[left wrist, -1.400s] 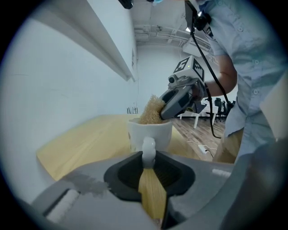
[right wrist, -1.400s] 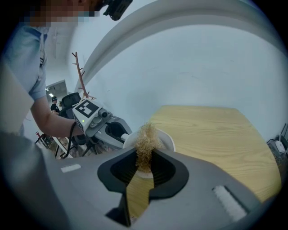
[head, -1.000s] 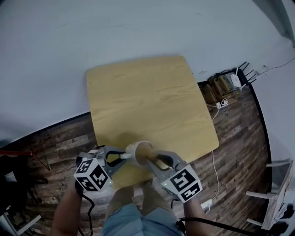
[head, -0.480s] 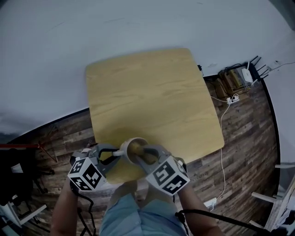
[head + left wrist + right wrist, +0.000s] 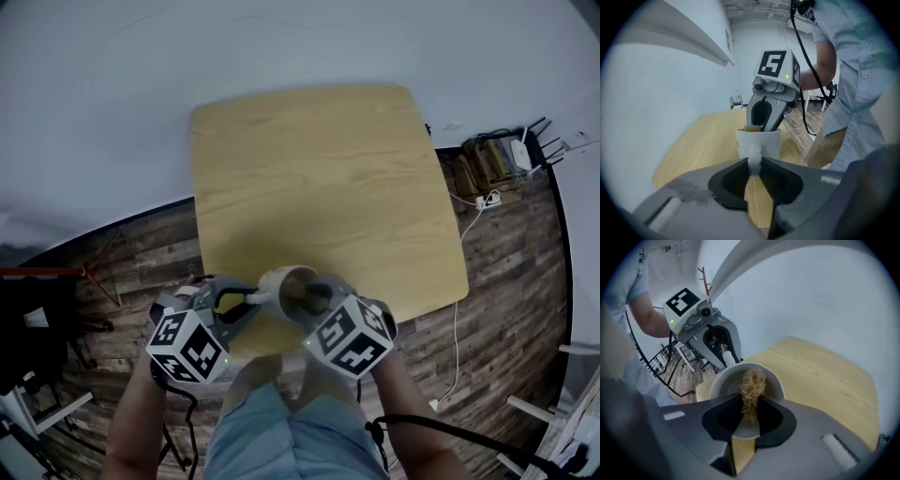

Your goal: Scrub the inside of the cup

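Count: one cup (image 5: 286, 281), one fibre scrub wad (image 5: 752, 385), one bench (image 5: 319, 178), two tongs.
Cup: white, at bench's 6 o'clock edge, mouth tilted toward right tongs.
Left tongs (image 5: 754, 166), at cup's 9 o'clock: jaws partly closed, clamped on cup handle (image 5: 754, 157).
Right tongs (image 5: 749, 411), at cup's 5 o'clock: jaws nearly together, pinching scrub wad.
Wad sits inside cup mouth; contact with inner wall not determinable.

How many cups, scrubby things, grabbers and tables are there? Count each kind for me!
cup: 1
scrubber: 1
grippers: 2 (left gripper, right gripper)
table: 1
Total: 5
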Action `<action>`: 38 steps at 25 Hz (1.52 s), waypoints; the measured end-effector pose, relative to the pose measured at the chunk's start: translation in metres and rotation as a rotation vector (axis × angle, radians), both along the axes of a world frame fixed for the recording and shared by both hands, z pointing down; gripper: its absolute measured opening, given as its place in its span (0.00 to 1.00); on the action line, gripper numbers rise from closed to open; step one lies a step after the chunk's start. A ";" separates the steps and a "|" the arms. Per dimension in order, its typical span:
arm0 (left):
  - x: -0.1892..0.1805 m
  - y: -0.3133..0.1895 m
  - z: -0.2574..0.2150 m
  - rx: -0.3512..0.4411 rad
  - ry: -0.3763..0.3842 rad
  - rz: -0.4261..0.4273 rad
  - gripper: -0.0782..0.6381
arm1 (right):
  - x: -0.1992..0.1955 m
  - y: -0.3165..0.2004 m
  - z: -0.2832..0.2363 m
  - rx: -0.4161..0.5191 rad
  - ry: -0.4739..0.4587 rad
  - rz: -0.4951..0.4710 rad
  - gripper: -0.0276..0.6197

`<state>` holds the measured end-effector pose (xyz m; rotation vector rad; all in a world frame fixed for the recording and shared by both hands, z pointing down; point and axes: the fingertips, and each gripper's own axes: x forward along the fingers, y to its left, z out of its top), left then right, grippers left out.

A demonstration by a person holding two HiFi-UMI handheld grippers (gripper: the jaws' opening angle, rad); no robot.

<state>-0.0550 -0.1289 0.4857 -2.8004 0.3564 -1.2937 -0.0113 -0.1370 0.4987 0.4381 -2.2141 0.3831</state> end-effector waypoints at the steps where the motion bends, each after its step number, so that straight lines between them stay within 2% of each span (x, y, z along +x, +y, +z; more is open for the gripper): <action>1: 0.000 0.000 0.000 0.004 -0.001 -0.001 0.24 | 0.000 0.000 0.001 -0.014 0.005 -0.002 0.15; 10: 0.000 -0.005 -0.001 -0.003 0.020 -0.072 0.23 | 0.002 0.010 0.004 -0.148 0.035 -0.009 0.15; 18: 0.001 -0.009 -0.002 -0.005 0.023 -0.095 0.23 | -0.006 0.011 -0.001 -0.244 -0.120 0.080 0.15; 22: 0.002 -0.008 -0.003 -0.011 0.024 -0.099 0.23 | -0.007 0.004 -0.013 -0.218 -0.210 0.126 0.15; 25: 0.002 -0.007 -0.002 -0.015 0.025 -0.104 0.23 | -0.001 -0.003 -0.018 -0.163 -0.221 0.142 0.15; 29: 0.004 -0.006 -0.003 -0.020 0.029 -0.109 0.23 | 0.006 -0.007 -0.024 -0.108 -0.204 0.156 0.15; 33: 0.007 -0.005 -0.007 -0.012 0.031 -0.110 0.23 | 0.011 -0.008 -0.024 -0.055 -0.148 0.150 0.15; 38: 0.011 -0.006 -0.011 0.013 0.021 -0.110 0.23 | 0.020 -0.006 -0.021 -0.045 -0.103 0.166 0.15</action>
